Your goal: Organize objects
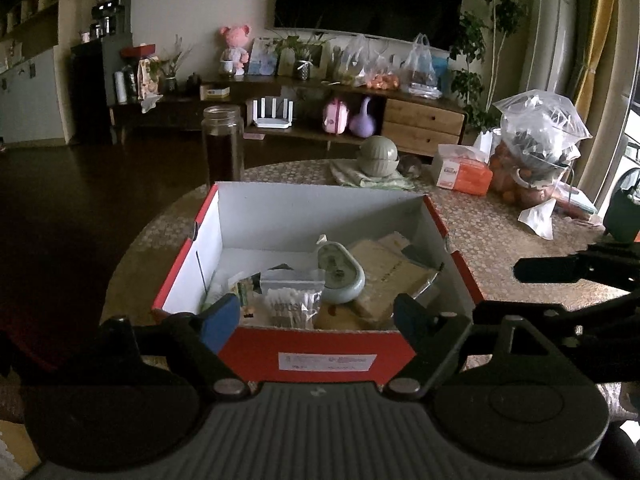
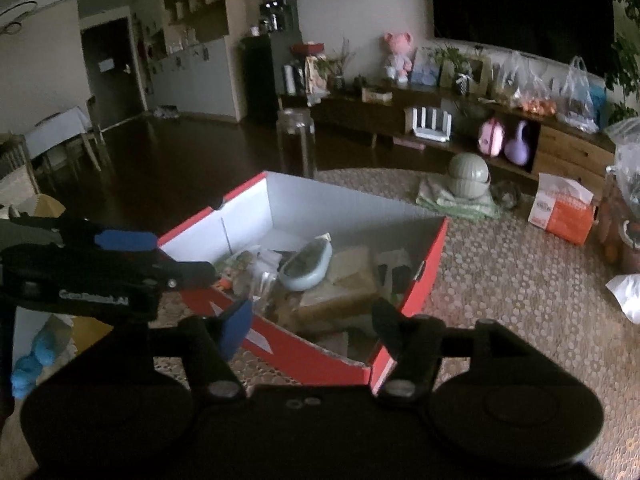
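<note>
left hand-held gripper (image 1: 316, 318): jaws spread, nothing between, over box's near wall | red box (image 1: 176, 268): white inside, at worktop's (image 1: 520, 248) near edge | in box: cotton swab bag (image 1: 292, 304), pale blue dish (image 1: 342, 272), tan packets, possibly paper | right hand-held gripper (image 2: 312, 320): jaws apart, empty, above box's near corner | glass jar (image 1: 222, 144): behind box

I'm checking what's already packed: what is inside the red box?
Inside the red box: a clear bag of cotton swabs, a pale blue dish, a tan book and small packets. Whatever lies beneath them is covered.
</note>
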The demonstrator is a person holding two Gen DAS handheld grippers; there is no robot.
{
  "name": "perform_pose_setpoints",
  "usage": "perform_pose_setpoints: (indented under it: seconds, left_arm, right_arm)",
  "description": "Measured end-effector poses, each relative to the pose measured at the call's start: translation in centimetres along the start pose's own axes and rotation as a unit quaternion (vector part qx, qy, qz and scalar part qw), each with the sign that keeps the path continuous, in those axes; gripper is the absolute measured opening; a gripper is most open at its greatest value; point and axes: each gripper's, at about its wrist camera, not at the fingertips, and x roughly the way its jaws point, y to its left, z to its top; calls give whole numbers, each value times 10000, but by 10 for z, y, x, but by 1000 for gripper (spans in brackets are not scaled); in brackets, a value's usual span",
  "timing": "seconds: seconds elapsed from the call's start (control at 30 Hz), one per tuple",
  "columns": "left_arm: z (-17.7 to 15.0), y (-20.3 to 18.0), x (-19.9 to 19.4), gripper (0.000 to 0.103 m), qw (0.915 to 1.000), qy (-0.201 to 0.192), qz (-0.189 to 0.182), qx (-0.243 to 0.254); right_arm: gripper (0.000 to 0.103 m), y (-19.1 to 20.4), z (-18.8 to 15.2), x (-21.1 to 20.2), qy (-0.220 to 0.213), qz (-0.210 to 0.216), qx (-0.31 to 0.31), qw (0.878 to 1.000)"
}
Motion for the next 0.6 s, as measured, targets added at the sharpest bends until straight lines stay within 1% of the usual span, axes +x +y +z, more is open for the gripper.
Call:
perform_pose_setpoints:
  seconds: [0.07, 0.13, 0.17, 0.27, 0.3, 0.37, 0.47, 0.6]
  left_arm:
    - [-2, -1, -2, 88, 10000, -17, 6, -33]
    - [-4, -1, -4, 97, 9999, -60, 57, -105]
    - [-5, 0, -4, 103, 9998, -93, 86, -142]
    - [-6, 1, -7, 103, 9992, -194, 267, -245]
    - [-6, 2, -8, 103, 9989, -212, 303, -272]
    - [-7, 1, -10, 103, 9988, -240, 309, -302]
    - [-10, -5, -14, 103, 9990, -268, 249, -250]
    - [-14, -18, -24, 103, 9988, -402, 293, -35]
  right_arm:
    - [77, 2, -2, -6, -103, 39, -72, 9999]
    - [82, 3, -5, -11, -191, 80, -153, 9997]
    - [86, 4, -6, -14, -233, 85, -203, 9995]
    - [94, 5, -10, -22, -358, 103, -307, 9988]
    - [97, 5, -11, -24, -387, 128, -319, 9987]
    - [101, 4, -12, -26, -404, 157, -311, 9986]
    - [103, 2, -14, -27, -403, 185, -256, 9987]
    - [103, -3, -16, -25, -358, 221, -116, 9990]
